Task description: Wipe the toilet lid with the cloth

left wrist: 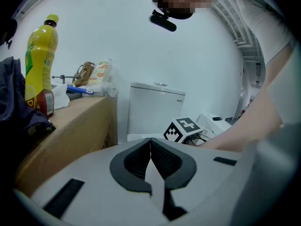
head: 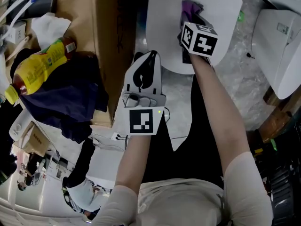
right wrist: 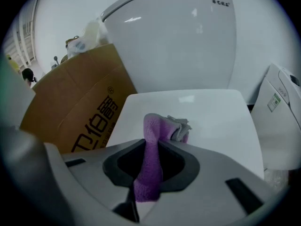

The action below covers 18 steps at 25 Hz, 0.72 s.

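Observation:
The white toilet lid (head: pixel 162 27) (right wrist: pixel 216 121) lies flat at the top of the head view. My right gripper (head: pixel 190 20) (right wrist: pixel 153 142) is over it, shut on a purple and grey cloth (head: pixel 190 7) (right wrist: pixel 157 135) whose free end bunches on the lid ahead of the jaws. My left gripper (head: pixel 149 55) (left wrist: pixel 150 142) hangs back at the lid's near left corner, shut with nothing between its jaws. The toilet tank (right wrist: pixel 178 41) (left wrist: pixel 155 109) rises behind the lid.
A tall cardboard box (head: pixel 101 41) (right wrist: pixel 80 102) stands just left of the toilet, carrying a yellow drink bottle (head: pixel 40 67) (left wrist: pixel 40 69), dark cloth (head: pixel 66 100) and tissue. Another white unit (head: pixel 280 46) (right wrist: pixel 282 121) sits close on the right.

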### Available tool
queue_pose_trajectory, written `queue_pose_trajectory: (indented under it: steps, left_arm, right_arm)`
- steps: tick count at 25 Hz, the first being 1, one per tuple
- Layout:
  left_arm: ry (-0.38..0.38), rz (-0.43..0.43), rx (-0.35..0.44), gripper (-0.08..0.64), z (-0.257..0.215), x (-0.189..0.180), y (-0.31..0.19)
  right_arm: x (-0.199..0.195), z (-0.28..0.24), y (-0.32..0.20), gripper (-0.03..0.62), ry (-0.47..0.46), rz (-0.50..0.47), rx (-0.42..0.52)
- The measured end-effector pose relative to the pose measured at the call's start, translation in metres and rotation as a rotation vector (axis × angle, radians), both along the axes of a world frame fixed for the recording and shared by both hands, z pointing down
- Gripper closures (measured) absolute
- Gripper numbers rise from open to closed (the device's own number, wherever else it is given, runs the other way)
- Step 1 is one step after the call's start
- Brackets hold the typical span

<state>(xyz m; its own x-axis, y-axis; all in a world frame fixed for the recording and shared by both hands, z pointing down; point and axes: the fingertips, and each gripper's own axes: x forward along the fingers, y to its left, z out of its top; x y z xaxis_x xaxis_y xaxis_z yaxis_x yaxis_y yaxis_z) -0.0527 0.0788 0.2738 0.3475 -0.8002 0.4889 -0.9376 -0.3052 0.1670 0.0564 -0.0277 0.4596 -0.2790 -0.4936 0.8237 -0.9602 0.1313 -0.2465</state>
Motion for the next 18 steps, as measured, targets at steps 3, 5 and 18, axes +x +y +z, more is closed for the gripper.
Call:
queue_pose_trajectory:
  steps: [3,5,18]
  left_arm:
    - [0.002,-0.017,0.003,0.545,-0.002,-0.012,0.003]
    - [0.004,-0.02,0.003,0.545,-0.002,-0.018,0.005]
    - [-0.002,-0.075,0.0,0.545,0.0,-0.054,0.008]
  right_arm:
    - [-0.028,-0.002,-0.003,0.505,-0.005,-0.032,-0.002]
    - [-0.043,-0.003,-0.005,0.505,-0.01,-0.039,-0.004]
    - [-0.108,0.0,-0.008,0.505,-0.071,-0.096,-0.045]
